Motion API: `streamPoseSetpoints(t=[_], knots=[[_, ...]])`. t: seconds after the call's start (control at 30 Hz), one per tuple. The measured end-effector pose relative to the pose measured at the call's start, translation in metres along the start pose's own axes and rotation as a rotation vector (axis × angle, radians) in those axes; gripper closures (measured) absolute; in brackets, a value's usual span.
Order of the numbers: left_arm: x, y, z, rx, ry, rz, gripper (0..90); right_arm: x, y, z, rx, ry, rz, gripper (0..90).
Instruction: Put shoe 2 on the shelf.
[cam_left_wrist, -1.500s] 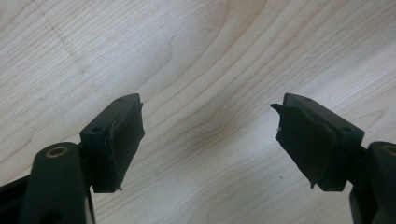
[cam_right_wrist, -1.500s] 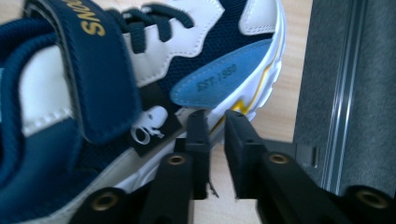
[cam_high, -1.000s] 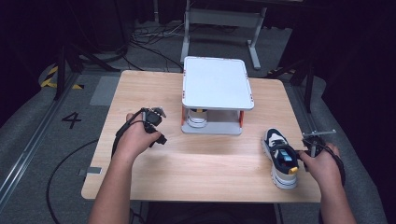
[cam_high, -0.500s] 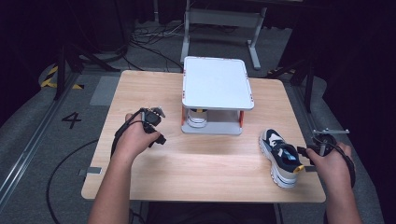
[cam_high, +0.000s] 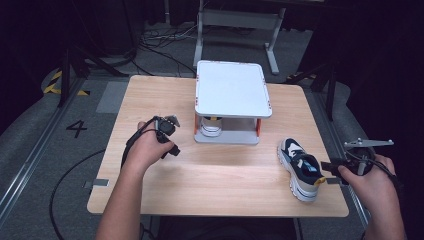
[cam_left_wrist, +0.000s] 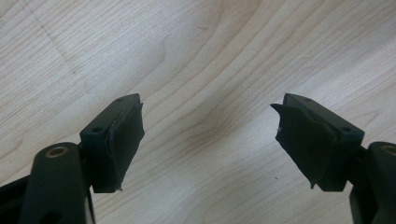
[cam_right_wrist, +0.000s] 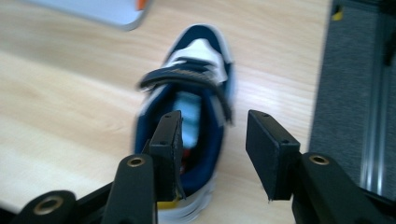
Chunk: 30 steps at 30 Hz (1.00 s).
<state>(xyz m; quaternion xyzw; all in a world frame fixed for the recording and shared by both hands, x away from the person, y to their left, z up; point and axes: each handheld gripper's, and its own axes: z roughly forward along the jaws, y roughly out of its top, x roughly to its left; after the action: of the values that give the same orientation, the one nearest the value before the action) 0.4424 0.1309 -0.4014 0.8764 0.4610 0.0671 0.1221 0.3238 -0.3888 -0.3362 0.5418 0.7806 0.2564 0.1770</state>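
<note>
While the right gripper (cam_right_wrist: 212, 149) is spread wide at the shoe's (cam_high: 300, 167) heel near the desk's (cam_high: 150, 95) right edge, straddle the collar wall before closing. Left gripper (cam_left_wrist: 208, 140) hangs wide over bare desk.

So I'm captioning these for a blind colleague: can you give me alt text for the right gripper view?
A navy and white shoe lies on a pale wooden table, heel end toward the camera. The open right tool has one black jaw over the shoe's opening and one outside its collar.

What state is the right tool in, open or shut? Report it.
Open. The right tool has its jaws apart, astride the heel side of the sneaker, clamping nothing.
</note>
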Motion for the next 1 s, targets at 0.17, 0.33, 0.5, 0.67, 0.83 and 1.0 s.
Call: streamPoseSetpoints(t=[0.17, 0.33, 0.5, 0.67, 0.83, 1.0], knots=[[0.000, -0.001, 0.000, 0.005, -0.001, -0.006, 23.3, 0.014, 0.000, -0.005, 0.051, 0.039, -0.053, 58.1], [-0.001, -0.002, 0.002, 0.016, 0.009, 0.003, 23.3, 0.025, 0.002, 0.000, 0.105, 0.075, -0.094, 56.7], [0.000, -0.006, 0.003, 0.026, -0.003, 0.011, 23.6, 0.032, 0.005, 0.013, 0.132, 0.097, -0.123, 55.8], [0.003, -0.013, 0.001, 0.031, 0.003, -0.004, 23.8, 0.034, 0.011, 0.033, 0.177, 0.108, -0.146, 57.8], [0.006, -0.018, 0.000, 0.038, 0.009, -0.002, 23.9, 0.036, 0.014, 0.046, 0.226, 0.106, -0.160, 60.3], [0.005, -0.021, -0.001, 0.032, -0.002, -0.012, 23.9, 0.036, 0.013, 0.064, 0.310, 0.108, -0.170, 64.2]])
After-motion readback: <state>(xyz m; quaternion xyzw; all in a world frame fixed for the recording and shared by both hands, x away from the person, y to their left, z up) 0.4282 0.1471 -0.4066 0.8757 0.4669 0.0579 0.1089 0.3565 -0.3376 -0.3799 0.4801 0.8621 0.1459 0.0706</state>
